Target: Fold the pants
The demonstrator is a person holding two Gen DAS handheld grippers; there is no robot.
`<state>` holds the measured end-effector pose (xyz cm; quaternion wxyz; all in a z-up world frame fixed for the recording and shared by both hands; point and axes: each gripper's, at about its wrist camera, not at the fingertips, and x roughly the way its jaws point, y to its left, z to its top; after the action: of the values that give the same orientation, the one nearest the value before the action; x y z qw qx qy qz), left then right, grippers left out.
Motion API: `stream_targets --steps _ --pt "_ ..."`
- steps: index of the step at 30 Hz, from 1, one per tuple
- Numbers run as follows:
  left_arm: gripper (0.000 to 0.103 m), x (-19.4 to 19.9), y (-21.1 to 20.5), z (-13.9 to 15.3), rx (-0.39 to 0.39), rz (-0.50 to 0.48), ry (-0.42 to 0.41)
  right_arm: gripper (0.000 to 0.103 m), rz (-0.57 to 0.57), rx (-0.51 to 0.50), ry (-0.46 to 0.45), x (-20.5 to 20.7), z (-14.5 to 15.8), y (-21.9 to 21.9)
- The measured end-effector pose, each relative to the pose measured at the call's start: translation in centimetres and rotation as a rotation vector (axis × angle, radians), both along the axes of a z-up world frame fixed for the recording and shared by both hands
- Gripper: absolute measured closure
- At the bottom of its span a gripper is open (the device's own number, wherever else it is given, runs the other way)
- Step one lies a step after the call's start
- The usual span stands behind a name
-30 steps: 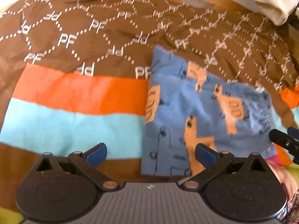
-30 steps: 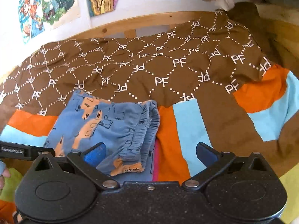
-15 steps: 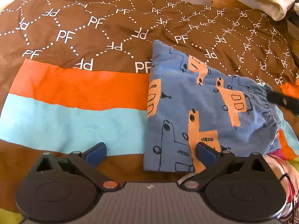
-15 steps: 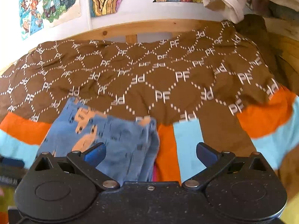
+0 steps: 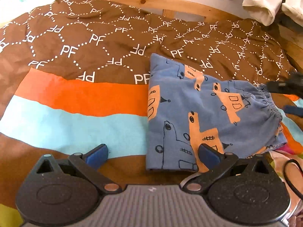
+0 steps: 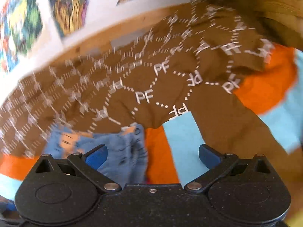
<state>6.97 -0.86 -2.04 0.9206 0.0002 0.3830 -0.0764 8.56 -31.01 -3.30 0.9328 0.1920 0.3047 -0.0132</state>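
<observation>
1. We see the left gripper (image 5: pixel 152 154) at bottom centre, fingers wide apart, clamping nothing.
2. Right gripper (image 6: pixel 153 155) likewise spread wide, nothing btwn; its view is blurred.
3. Folded blue pants (image 5: pixel 204 113) lie flat centre-right on the brown PF bedspread (image 5: pixel 90 43), elastic waistband at right.
4. Bare bedspread fills the frame's left; wooden bed frame (image 5: pixel 170 5) along top.

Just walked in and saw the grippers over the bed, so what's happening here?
A person with a gripper in each hand is folding kids' pants. The blue pants lie folded into a compact rectangle on the brown, orange and light-blue bedspread. Both the left gripper and the right gripper are open and hold nothing. The left one hovers near the pants' folded edge, the right one by the elastic waistband. The right view is motion-blurred.
</observation>
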Motion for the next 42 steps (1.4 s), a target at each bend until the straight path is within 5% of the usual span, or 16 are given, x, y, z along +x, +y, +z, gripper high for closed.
stream_targets --steps 3,8,12,18,28,35,42 --pt "0.000 -0.2 0.2 0.3 0.002 -0.020 0.035 0.001 -0.001 0.042 -0.017 -4.0 1.2 0.8" --pt "0.000 -0.4 -1.0 0.1 0.053 0.020 0.053 0.001 0.118 -0.139 0.036 -7.6 4.7 2.4" --pt "0.000 -0.8 -0.9 0.0 0.064 0.002 0.041 0.001 0.026 -0.124 0.034 -10.2 5.5 1.4" --pt "0.000 -0.8 -0.9 -0.1 0.083 -0.025 0.044 0.001 -0.089 -0.101 0.112 -10.6 5.4 0.8" --pt "0.000 -0.2 -1.3 0.2 0.133 -0.063 0.102 0.001 0.007 -0.115 0.212 -9.3 3.0 3.5" --pt "0.000 -0.4 -1.5 0.4 0.170 -0.081 0.147 0.001 0.041 -0.100 0.204 -9.1 2.5 5.1" --pt "0.000 0.4 -0.4 2.1 0.093 -0.038 0.139 0.001 0.025 -0.266 0.126 -9.6 1.9 5.6"
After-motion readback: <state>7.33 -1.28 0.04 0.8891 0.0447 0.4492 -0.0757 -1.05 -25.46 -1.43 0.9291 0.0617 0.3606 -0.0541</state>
